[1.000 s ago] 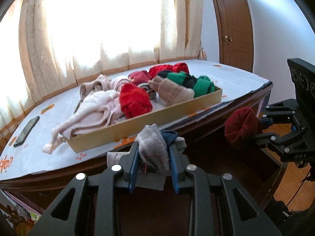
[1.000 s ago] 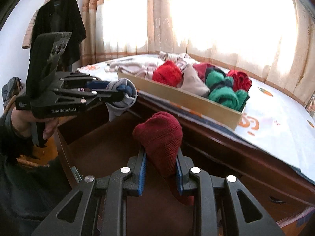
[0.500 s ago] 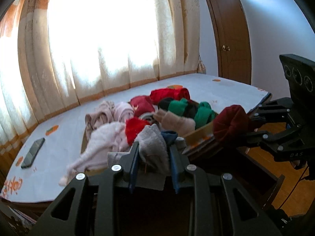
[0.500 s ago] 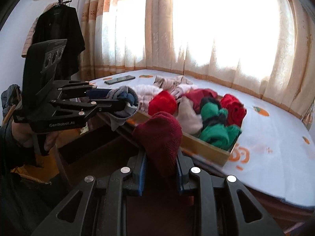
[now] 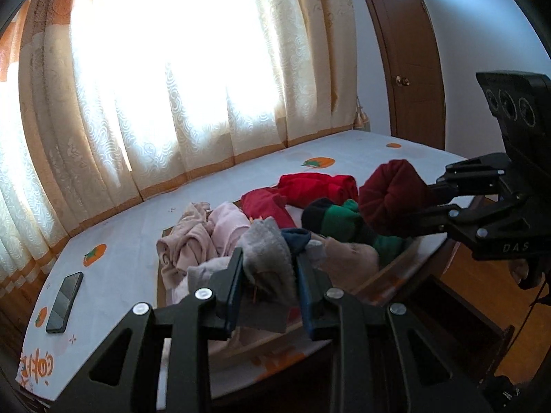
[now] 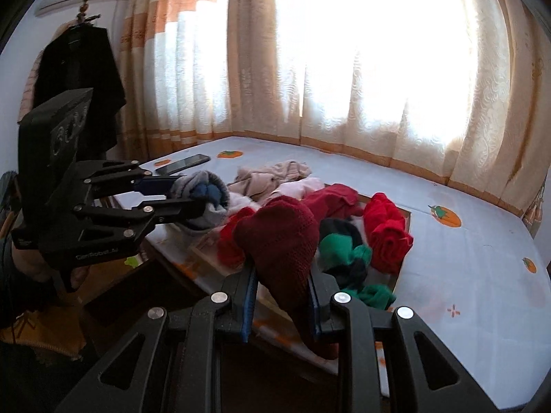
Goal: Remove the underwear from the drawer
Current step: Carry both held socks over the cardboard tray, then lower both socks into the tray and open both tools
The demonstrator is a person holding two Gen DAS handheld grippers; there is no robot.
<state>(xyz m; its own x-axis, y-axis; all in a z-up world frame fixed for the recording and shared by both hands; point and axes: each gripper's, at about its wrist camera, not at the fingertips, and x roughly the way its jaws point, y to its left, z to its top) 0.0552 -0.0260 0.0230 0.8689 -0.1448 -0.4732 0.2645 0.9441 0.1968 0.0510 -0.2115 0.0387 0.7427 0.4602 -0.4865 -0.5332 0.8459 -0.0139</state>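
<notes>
Grey underwear (image 5: 267, 261) sits clamped between left jaws, maroon underwear (image 6: 279, 241) clamped between right jaws.

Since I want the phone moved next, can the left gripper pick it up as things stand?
Probably not yet: the left gripper is shut on a grey bundle, so its jaws are full. The phone itself lies uncovered on the bedspread.
</notes>
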